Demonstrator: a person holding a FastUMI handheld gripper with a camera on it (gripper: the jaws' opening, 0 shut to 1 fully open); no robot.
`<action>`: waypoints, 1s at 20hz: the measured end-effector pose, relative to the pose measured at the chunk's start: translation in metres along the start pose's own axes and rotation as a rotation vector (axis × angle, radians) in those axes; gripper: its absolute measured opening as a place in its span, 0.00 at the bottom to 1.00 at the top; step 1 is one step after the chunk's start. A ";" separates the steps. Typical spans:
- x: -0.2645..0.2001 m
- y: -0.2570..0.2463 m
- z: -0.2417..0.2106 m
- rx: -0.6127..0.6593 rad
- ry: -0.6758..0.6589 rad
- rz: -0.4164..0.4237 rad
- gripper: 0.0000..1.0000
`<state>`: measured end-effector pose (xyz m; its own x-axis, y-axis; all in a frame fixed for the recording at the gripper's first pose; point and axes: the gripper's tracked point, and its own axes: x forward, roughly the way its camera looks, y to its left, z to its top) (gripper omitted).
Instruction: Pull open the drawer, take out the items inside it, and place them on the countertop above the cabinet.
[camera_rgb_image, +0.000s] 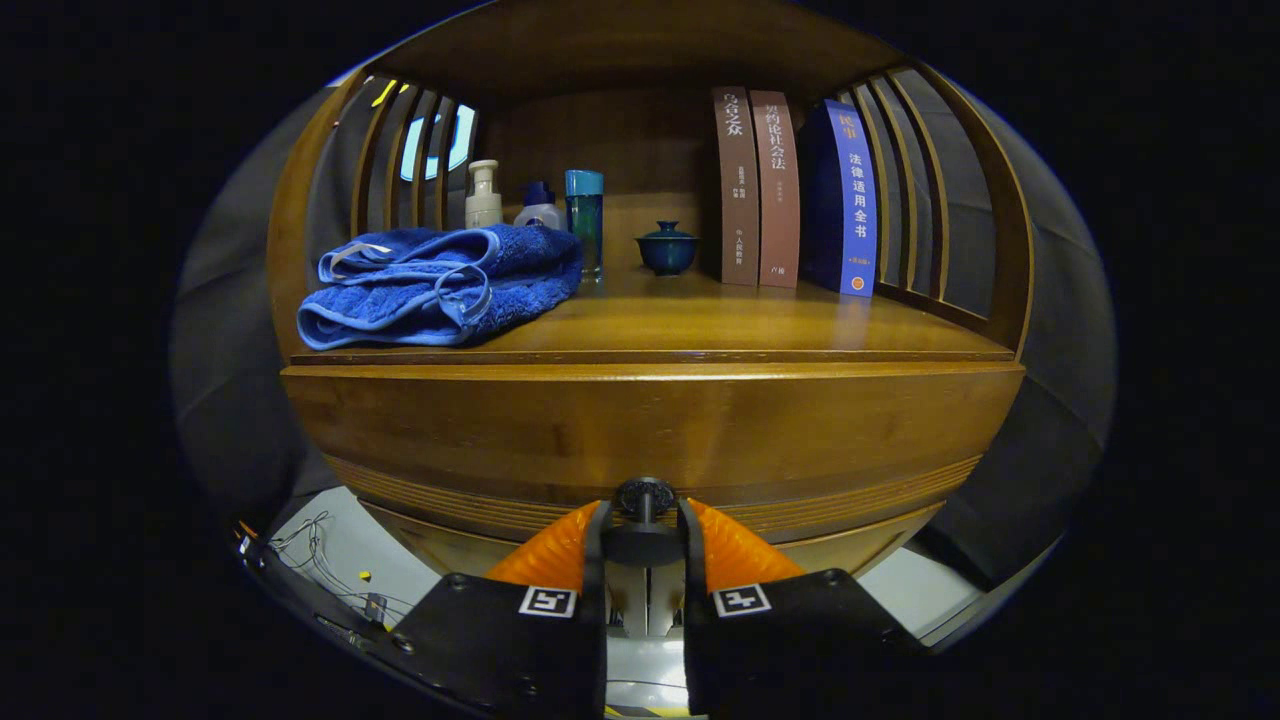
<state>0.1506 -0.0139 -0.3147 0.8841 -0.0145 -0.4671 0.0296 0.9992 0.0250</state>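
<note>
At six o'clock, the gripper has its fingers closed narrow on the knob of the drawer. Drawer sits below the countertop; likely heavy, stiff wood. Small knob, possibly slippery; pull straight.

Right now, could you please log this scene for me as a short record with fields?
tongs: closed on the small dark round drawer knob, a finger on each side
drawer: wooden front, seemingly shut or barely open; contents hidden
countertop: polished wood, above the drawer
on countertop, left: folded blue terry towel
behind towel: cream pump bottle, blue-capped white bottle, teal tumbler
centre: dark blue lidded cup
right: two brown books, one blue book, upright
</note>
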 end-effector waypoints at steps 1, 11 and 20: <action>0.000 0.000 0.000 -0.005 0.005 -0.004 0.35; -0.036 0.002 -0.015 -0.022 0.050 -0.002 0.35; -0.112 0.004 -0.046 -0.008 0.084 -0.010 0.35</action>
<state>0.0308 -0.0067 -0.3028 0.8414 -0.0214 -0.5400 0.0338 0.9993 0.0130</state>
